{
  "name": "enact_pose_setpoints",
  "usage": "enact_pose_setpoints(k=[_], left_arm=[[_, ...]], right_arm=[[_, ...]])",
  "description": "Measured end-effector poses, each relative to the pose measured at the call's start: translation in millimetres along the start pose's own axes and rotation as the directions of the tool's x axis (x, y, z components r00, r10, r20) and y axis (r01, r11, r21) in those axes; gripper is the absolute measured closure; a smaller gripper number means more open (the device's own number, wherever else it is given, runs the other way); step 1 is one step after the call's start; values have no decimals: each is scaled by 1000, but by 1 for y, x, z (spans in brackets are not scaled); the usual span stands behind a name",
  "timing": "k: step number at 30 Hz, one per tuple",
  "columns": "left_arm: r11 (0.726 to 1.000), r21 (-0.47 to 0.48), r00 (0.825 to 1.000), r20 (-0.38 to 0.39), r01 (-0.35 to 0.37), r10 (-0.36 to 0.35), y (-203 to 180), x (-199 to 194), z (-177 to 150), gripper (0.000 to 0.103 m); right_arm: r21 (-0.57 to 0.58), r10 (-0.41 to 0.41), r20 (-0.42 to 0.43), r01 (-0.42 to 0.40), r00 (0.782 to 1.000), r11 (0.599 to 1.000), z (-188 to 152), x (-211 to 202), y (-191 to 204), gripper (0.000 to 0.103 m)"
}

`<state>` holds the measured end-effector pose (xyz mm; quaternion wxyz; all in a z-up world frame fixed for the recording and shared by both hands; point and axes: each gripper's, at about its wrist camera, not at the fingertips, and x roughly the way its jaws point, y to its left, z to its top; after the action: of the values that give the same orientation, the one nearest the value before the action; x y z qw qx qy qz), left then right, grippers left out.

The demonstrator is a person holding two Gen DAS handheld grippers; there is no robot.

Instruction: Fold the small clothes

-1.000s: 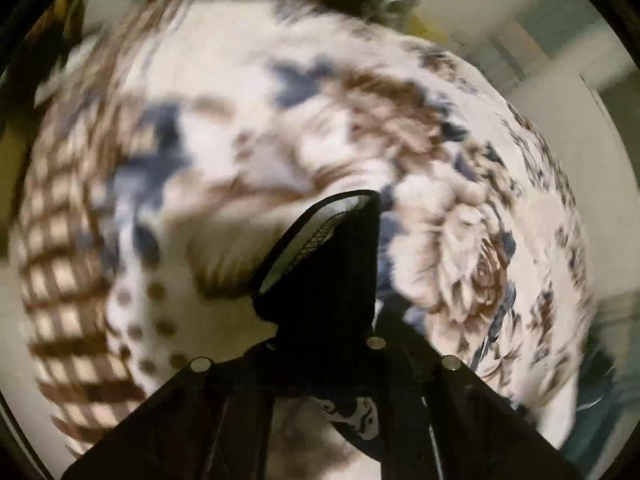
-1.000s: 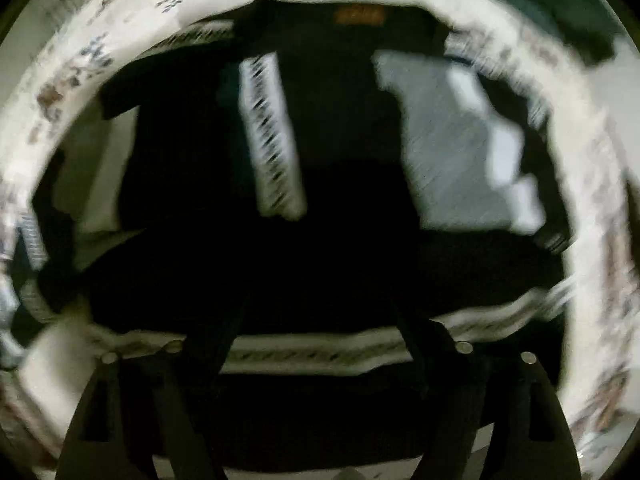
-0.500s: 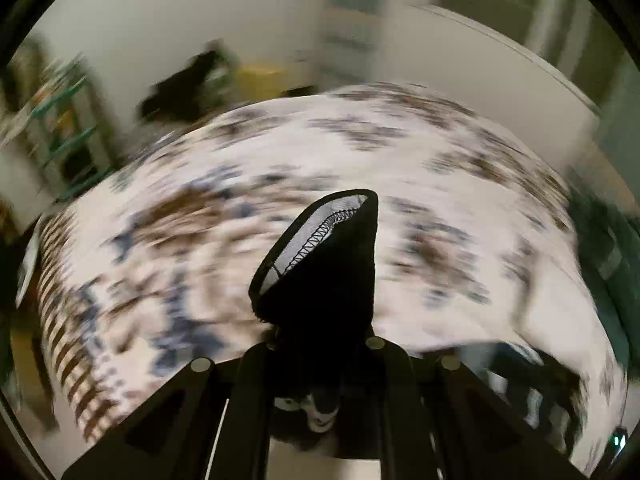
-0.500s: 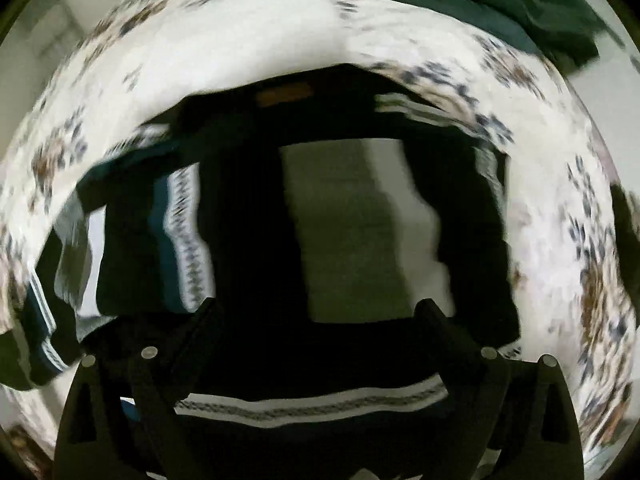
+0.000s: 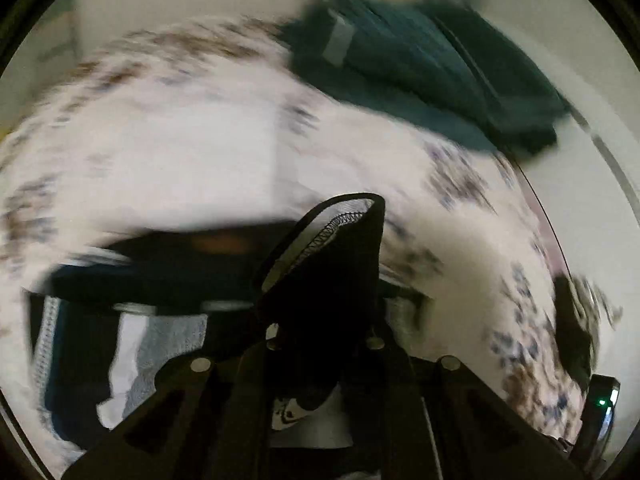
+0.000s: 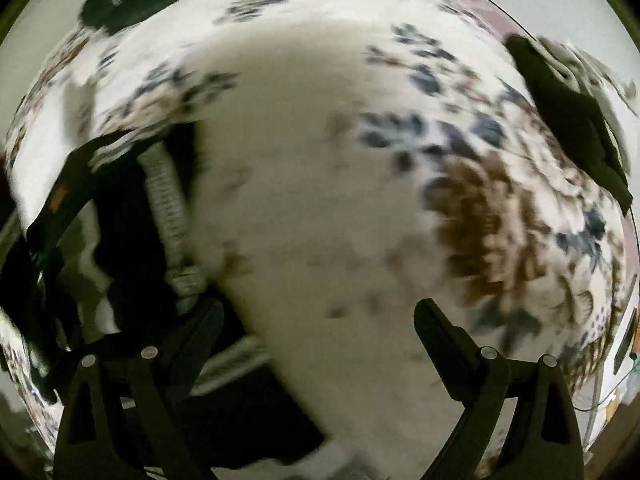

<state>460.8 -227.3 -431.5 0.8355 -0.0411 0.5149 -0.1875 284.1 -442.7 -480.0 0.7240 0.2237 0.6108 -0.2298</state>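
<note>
We see the left tool [image 5: 324,332] clamped on a black garment corner [image 5: 332,256], held above the floral bedspread [image 5: 192,148]. The right tool [image 6: 320,320] stands with its fingers apart, with nothing between them; the dark patterned garment [image 6: 128,216] lies at its left on the bedspread.

One black patterned garment [image 5: 320,280], one green pile [image 5: 420,68], one floral sheet [image 6: 320,180], two claws [image 5: 322,340] [image 6: 316,320].
</note>
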Motion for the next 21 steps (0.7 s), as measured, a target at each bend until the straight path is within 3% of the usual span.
enact_pose_setpoints(k=[3, 6, 7, 8, 9, 10, 14, 19, 20, 21], left_arm=[[999, 38, 995, -98, -3, 7, -39, 35, -16, 92], [993, 77, 988, -124, -86, 95, -46, 38, -39, 83], [993, 68, 986, -131, -91, 100, -37, 31, -50, 72], [993, 62, 984, -138, -102, 110, -32, 27, -58, 49], [990, 59, 981, -144, -125, 132, -25, 22, -67, 35], [984, 53, 975, -141, -168, 174, -13, 11, -82, 23], [952, -11, 936, -186, -306, 298, 43, -23, -138, 23], [861, -94, 835, -316, -500, 451, 125, -39, -216, 23], [852, -114, 828, -329, -512, 454, 136, -40, -224, 23], [848, -158, 834, -337, -507, 436, 151, -41, -235, 22]], right_arm=[[7, 67, -65, -67, 996, 998, 7, 5, -31, 6], [1, 151, -122, -152, 981, 988, 15, 7, -50, 6], [1, 189, -130, -191, 973, 982, 18, 5, -57, 10], [3, 221, -133, -222, 966, 975, 20, 4, -59, 16], [4, 265, -140, -267, 954, 964, 24, 2, -63, 38], [-5, 295, -160, -300, 942, 954, 28, 1, -63, 48], [-39, 376, -209, -392, 903, 919, 38, -4, -40, 47], [-58, 483, -246, -510, 840, 858, 63, 8, 26, 35], [-61, 485, -253, -514, 837, 855, 68, 12, 37, 35], [-65, 483, -267, -515, 834, 855, 75, 23, 54, 35]])
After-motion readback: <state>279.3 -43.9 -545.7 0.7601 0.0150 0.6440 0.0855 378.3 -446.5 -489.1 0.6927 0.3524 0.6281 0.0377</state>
